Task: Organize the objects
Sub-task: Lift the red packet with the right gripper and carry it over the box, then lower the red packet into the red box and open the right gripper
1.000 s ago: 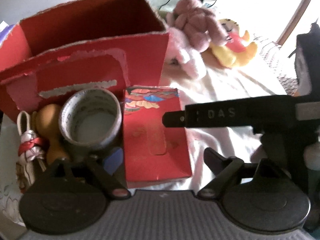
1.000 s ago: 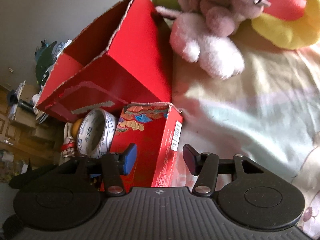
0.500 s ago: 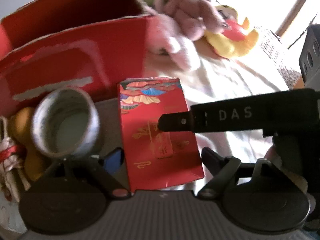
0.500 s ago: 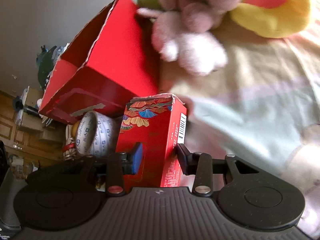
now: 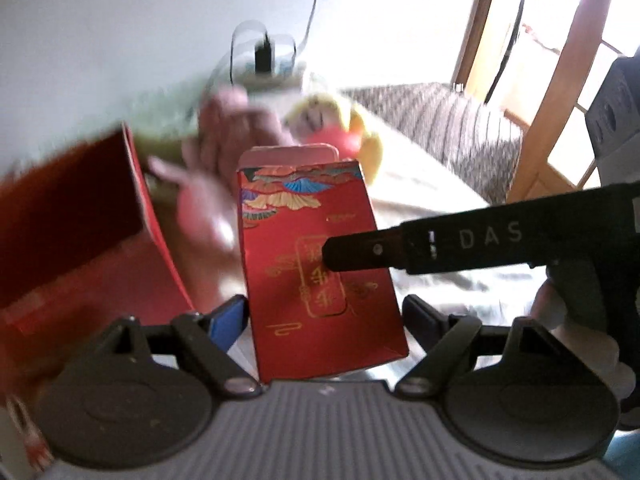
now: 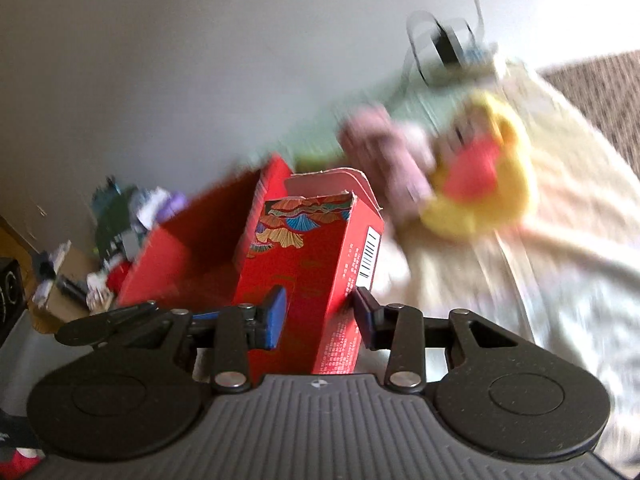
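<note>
A small red box (image 5: 316, 264) with a fan pattern and gold print hangs above the bed, its top flap open. My right gripper (image 6: 320, 312) is shut on the small red box (image 6: 308, 264), one blue pad on the patterned face and the other by the barcode side. In the left wrist view one black finger of the right gripper (image 5: 440, 244) lies across the box's front. My left gripper (image 5: 324, 316) spans the box's width, and both pads touch its side edges.
A large open red box (image 5: 80, 220) stands to the left, also visible as the large red box (image 6: 192, 248). Behind lie a pink plush (image 6: 384, 148) and a yellow plush (image 6: 488, 172) on the pale sheet (image 6: 520, 280). A striped cushion (image 5: 440, 120) sits at the right, clutter (image 6: 120, 232) at far left.
The right jaws closed on the small red box and it rose off the bed, tipping upright. Both grippers rose with it. The tape roll and other items left the view.
</note>
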`<state>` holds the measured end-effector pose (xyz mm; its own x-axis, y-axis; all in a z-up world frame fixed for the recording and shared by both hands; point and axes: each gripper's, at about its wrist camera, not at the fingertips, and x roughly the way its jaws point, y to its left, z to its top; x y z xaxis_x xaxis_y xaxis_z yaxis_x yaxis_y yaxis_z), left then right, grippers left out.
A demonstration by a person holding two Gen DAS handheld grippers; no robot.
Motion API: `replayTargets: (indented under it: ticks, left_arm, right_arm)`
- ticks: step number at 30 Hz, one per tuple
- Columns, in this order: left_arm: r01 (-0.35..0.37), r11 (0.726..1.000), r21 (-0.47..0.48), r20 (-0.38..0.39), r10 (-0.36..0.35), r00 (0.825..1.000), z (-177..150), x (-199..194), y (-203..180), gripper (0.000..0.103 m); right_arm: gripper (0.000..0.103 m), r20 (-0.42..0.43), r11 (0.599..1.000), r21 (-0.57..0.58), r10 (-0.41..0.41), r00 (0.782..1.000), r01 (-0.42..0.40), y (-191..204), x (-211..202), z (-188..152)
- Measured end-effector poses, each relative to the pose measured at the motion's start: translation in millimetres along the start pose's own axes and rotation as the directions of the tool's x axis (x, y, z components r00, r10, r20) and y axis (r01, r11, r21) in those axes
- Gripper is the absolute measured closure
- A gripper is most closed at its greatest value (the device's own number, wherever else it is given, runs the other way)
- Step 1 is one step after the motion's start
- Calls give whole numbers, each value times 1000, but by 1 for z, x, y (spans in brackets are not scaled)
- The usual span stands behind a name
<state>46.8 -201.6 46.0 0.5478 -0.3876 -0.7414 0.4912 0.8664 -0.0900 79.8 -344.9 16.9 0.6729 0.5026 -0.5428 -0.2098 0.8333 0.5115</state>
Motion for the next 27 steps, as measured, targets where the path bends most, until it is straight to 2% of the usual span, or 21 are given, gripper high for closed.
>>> replayTargets:
  ticks: [5,7,11,16,20,23,26,27]
  left_arm:
    - [-29,1000,11,122,27,992,31,-30,33,19]
    - [-37,999,1,153,36,988,39,-40,55,20]
    - [-41,998,-45,165,48,985,50,-45,103,20]
    - [8,987,-163,111,10,994,50,-25,164,20]
    - [115,955,-272,103,-90,991,41,-15,204,21]
    - [74,957,-280,64,-58,996,37,1,218,23]
    - [108,950,-293,17,-108,994,34,15,223,27]
    - [119,948,-297,6,-123,992,32,17,225,27]
  right_arm:
    - [63,55,993,-112,37,998,-30,43,27,38]
    - [63,36,990,-139,29,999,-24,58,45,48]
    - [63,-39,980,-198,-7,999,-1,85,90,66]
    - [63,-119,956,-284,-109,987,71,108,138,66]
    - [65,-179,963,-259,-128,976,79,106,165,68]
    - [66,-190,955,-270,-177,966,122,106,179,61]
    - [64,-211,942,-291,-235,949,169,108,190,52]
    - [65,-189,935,-308,-241,952,176,111,188,49]
